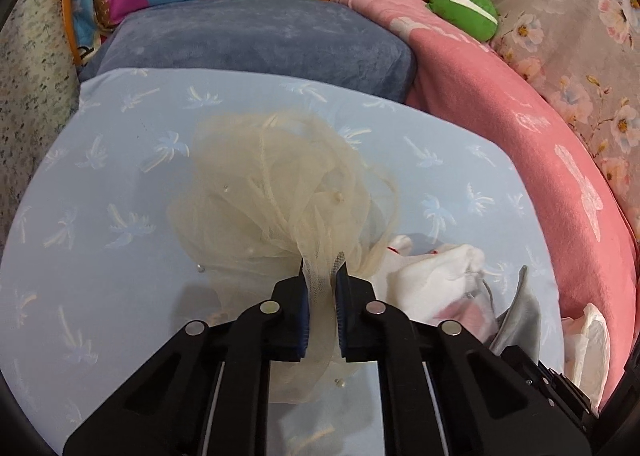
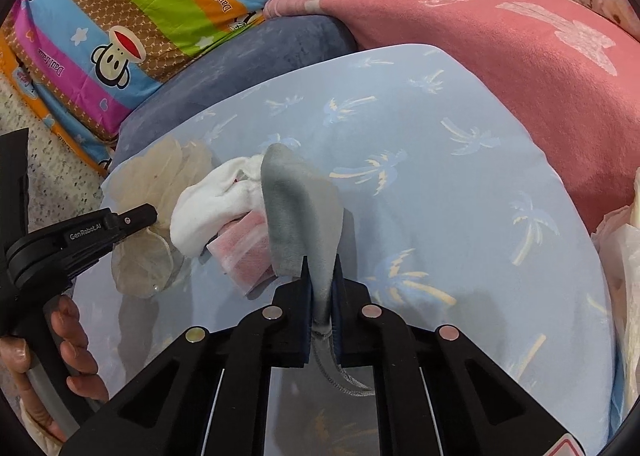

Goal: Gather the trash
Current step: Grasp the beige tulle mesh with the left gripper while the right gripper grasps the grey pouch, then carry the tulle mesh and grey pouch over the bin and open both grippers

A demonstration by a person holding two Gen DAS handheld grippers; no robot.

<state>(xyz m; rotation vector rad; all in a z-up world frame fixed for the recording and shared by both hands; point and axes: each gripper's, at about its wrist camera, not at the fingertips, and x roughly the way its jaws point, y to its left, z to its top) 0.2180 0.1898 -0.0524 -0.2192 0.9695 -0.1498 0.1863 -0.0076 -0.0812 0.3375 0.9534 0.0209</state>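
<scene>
Left gripper [image 1: 320, 276]: jaws pinching a gathered neck of the cream tulle [image 1: 276, 192]. The bulk of the net fans out ahead of the tips over the blue pillow [image 1: 100, 184]; a tail hangs back between the fingers.

Right gripper [image 2: 320, 268]: jaws pressed together on the grey cloth [image 2: 300, 208], which stands up in a fold ahead of the tips. Its hemmed end trails back under the gripper.

White sock [image 2: 216, 200] and pink-white scrap [image 2: 248, 256] lie just left of the grey cloth, touching it, between the two grippers, in the pillow's near-left part as the right wrist view frames it. Cannot tell whether the sock is caught in the grey fold.

Risks (judgement):
- Tulle held by a thin bunch only; the net could slip out or tear if pulled fast. Small beads on it could snag the pillow cover.
- Lifting the grey cloth may drag the sock and scrap along and drop them off the pillow's left edge, onto the speckled floor [image 2: 48, 160].
- The left gripper sits close beside the pile in the right view; crossing paths could tangle tulle with cloth.

Room: far half and right side of the pillow are bare. Grey cushion [image 1: 256, 40] borders the far edge, pink blanket [image 1: 520, 136] the right edge. White bag [image 1: 588, 352] at the near-right corner; whether it is the trash receptacle, cannot tell.
</scene>
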